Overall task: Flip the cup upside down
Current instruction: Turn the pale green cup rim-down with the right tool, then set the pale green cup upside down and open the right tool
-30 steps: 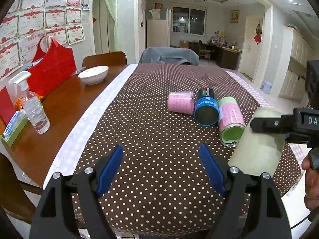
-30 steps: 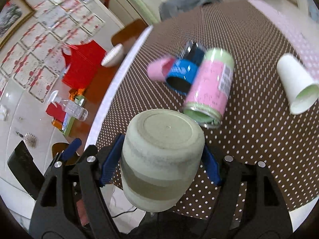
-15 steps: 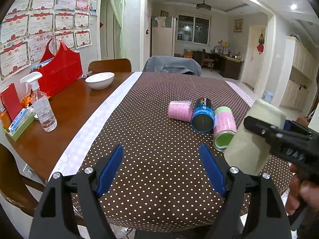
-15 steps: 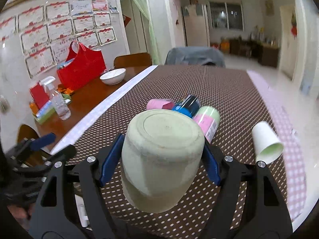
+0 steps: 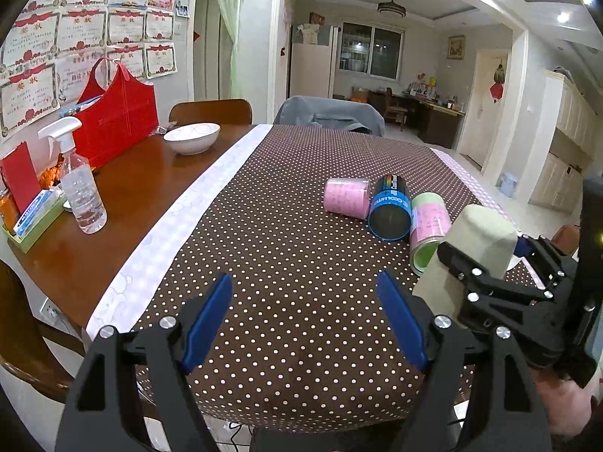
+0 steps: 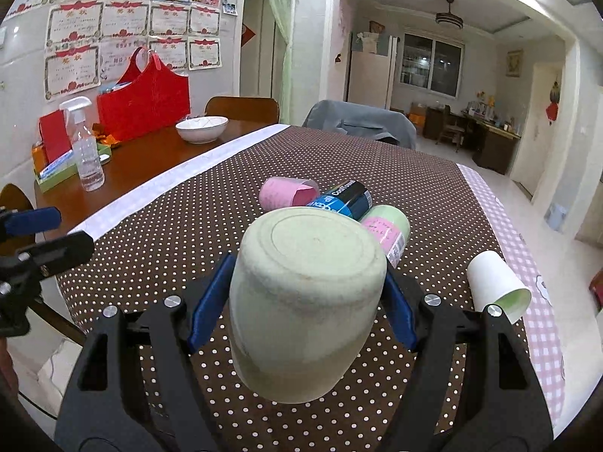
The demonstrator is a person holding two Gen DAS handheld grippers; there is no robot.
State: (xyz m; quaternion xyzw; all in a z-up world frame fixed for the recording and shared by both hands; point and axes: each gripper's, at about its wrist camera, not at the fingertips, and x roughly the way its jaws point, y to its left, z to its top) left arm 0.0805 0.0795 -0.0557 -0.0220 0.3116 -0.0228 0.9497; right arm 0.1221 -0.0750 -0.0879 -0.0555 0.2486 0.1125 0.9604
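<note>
Left wrist cam: left gripper is spread wide w/ nothing in it, hovering over the dotted worktop. The pale green cup sits off to the right, base tilted up, clamped in the right gripper.

Right wrist cam: right gripper squeezes the cup on both sides, base facing the cam, above the worktop. Pink cup, blue can and white paper cup lie on their sides beyond it.

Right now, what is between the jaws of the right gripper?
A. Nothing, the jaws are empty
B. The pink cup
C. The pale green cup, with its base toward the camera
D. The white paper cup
C. In the right wrist view the right gripper has its blue jaws pressed on both sides of the pale green cup, whose flat base faces the camera; the white paper cup lies on the tablecloth.
</note>
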